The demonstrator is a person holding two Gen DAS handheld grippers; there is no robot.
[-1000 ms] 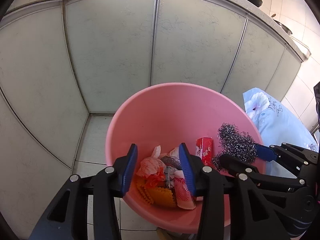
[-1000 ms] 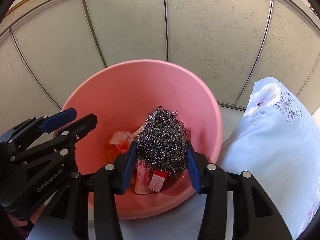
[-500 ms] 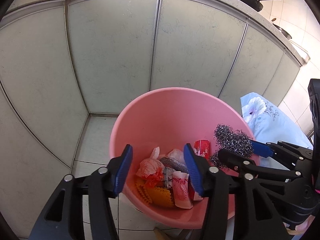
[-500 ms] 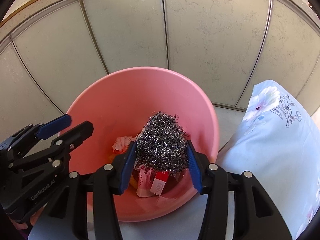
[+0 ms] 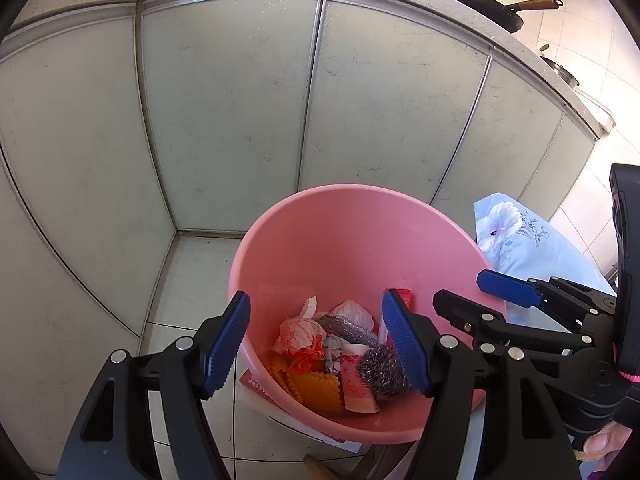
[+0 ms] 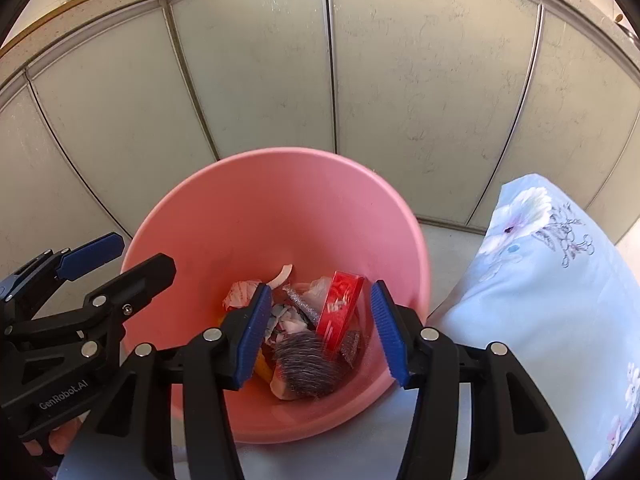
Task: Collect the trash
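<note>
A pink bin (image 5: pixel 352 192) (image 6: pixel 280 152) stands on the floor and holds crumpled wrappers, an orange wavy piece (image 5: pixel 316 384) and a red box (image 6: pixel 340 308). A steel wool ball (image 6: pixel 308 364) (image 5: pixel 380 368) lies blurred among the trash near the bin's bottom, free of both grippers. My right gripper (image 6: pixel 320 290) (image 5: pixel 464 290) hangs over the bin, its jaws opening with nothing between the pads. Over the bin's left side, my left gripper (image 5: pixel 316 300) (image 6: pixel 142 254) is also opening wide and holds nothing.
Pale cabinet doors (image 5: pixel 224 100) close off the corner behind the bin. A light blue floral pillow (image 6: pixel 540 280) lies against the bin's right side. A black pan (image 5: pixel 492 4) sits on the counter above. A finger (image 5: pixel 604 440) shows at the lower right.
The steel wool left the right gripper and fell into the bin. The left jaws spread much wider. The right jaws widened a little.
</note>
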